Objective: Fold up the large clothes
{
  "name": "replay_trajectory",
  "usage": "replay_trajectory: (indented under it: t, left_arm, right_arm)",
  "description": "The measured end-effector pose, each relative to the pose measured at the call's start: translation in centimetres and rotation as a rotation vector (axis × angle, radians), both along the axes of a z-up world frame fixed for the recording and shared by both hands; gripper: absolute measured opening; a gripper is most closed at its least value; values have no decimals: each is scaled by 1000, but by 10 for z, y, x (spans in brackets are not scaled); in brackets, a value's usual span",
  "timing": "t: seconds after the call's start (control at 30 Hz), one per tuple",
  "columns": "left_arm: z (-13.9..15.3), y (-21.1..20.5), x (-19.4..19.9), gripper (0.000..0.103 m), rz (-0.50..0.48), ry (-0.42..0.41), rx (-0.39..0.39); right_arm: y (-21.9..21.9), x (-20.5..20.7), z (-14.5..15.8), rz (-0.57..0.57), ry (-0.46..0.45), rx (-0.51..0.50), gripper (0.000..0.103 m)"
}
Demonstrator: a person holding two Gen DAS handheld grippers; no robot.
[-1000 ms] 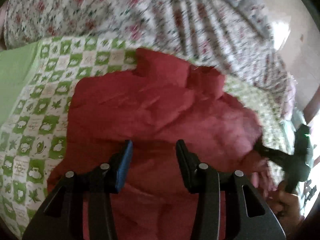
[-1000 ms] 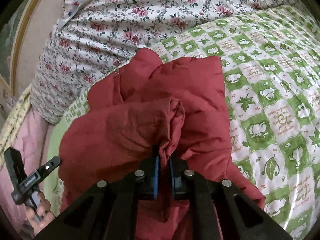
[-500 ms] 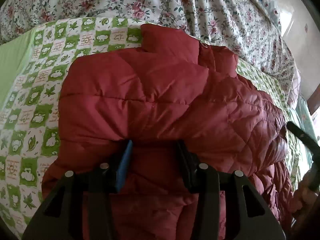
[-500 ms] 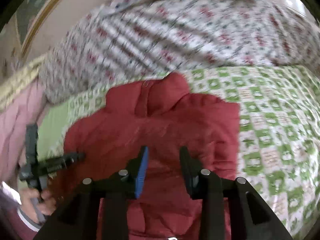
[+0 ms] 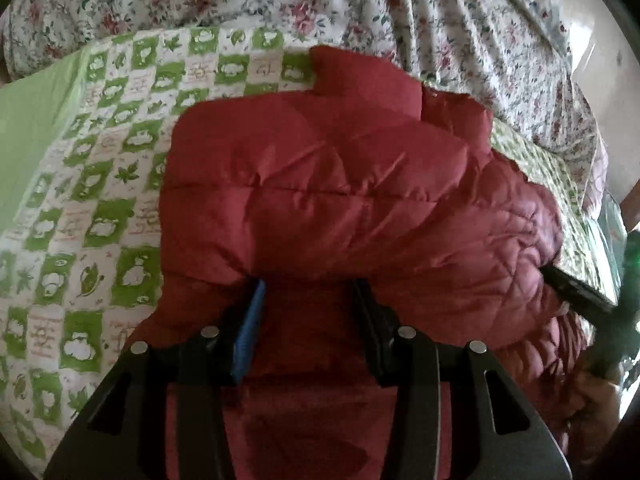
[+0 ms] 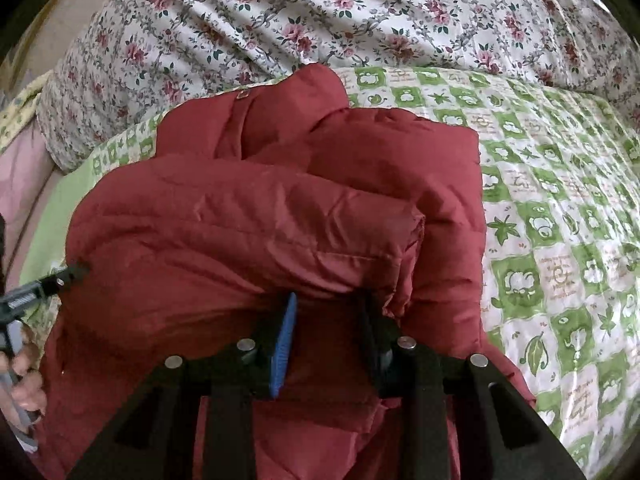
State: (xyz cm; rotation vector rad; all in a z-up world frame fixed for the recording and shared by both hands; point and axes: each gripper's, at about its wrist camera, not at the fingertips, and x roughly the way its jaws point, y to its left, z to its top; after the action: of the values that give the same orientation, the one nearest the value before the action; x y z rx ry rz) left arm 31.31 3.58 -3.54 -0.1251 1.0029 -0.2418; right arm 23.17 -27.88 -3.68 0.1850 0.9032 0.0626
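A dark red quilted puffer jacket (image 5: pixel 320 200) lies bunched on a green-and-white checked quilt (image 5: pixel 100 216); its collar points toward the far side. It also shows in the right wrist view (image 6: pixel 280 220), with a sleeve folded across the body. My left gripper (image 5: pixel 308 292) is open, its fingertips tucked under a fold of the jacket. My right gripper (image 6: pixel 328 304) is open, its tips pushed under the folded sleeve. Each gripper shows at the edge of the other's view: the right one (image 5: pixel 576 292), the left one (image 6: pixel 60 276).
A floral duvet (image 6: pixel 360 12) is heaped along the far side of the bed. A plain green sheet (image 5: pixel 28 128) lies at the quilt's left edge. Pink fabric (image 6: pixel 20 184) hangs at the bed's side.
My right gripper let go of the jacket fold and opened, then settled low against the sleeve. The left gripper stayed open and moved closer, so the jacket fills more of its view.
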Motion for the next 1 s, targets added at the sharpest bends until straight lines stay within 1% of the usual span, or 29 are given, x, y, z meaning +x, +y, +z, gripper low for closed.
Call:
replay_trajectory:
  t: [0.03, 0.07, 0.13, 0.2, 0.27, 0.4, 0.47, 0.53, 0.6, 0.63, 0.7, 0.77, 0.83, 0.87, 1.0]
  left_arm:
    - [-1, 0, 0, 43, 3, 1, 2]
    - [-1, -1, 0, 43, 5, 3, 7]
    - [-1, -3, 0, 43, 4, 6, 13]
    - [-2, -3, 0, 43, 3, 11, 14]
    - [-4, -2, -1, 43, 2, 14, 14]
    - [-6, -2, 1, 43, -2, 20, 15]
    - [-6, -3, 2, 43, -2, 17, 21]
    - [-7, -6, 2, 44, 7, 13, 43]
    - [-3, -7, 0, 43, 12, 3, 55]
    - [0, -5, -3, 44, 15, 3, 45]
    - [7, 2, -10, 47, 13, 4, 7]
    - [15, 11, -18, 47, 29, 6, -35]
    - [21, 20, -32, 47, 47, 10, -87]
    - [24, 22, -39, 47, 51, 7, -99]
    - [28, 25, -69, 47, 46, 14, -101]
  right_arm:
    - [2, -2, 4, 2, -14, -5, 34]
    - [5, -5, 8, 3, -25, -30, 34]
    - [7, -3, 5, 10, -7, -50, 34]
    - [3, 2, -7, 11, 32, -23, 33]
    - [1, 6, -12, 15, 43, -14, 33]
    - [4, 6, -13, 17, 47, -27, 33]
    - [1, 6, -14, 15, 49, -8, 33]
    - [-1, 5, -14, 13, 47, 1, 33]
    - [-2, 1, -9, 9, 30, 20, 34]
    - [-4, -2, -5, 6, 29, 35, 34]
    - [-7, -15, 7, -7, 17, 68, 35]
    - [-7, -31, 21, 1, -9, 82, 44]
    - [-5, -45, 29, 16, -23, 85, 50]
    - [-4, -53, 33, 23, -27, 90, 50]
    - [-3, -79, 37, 35, -15, 134, 51]
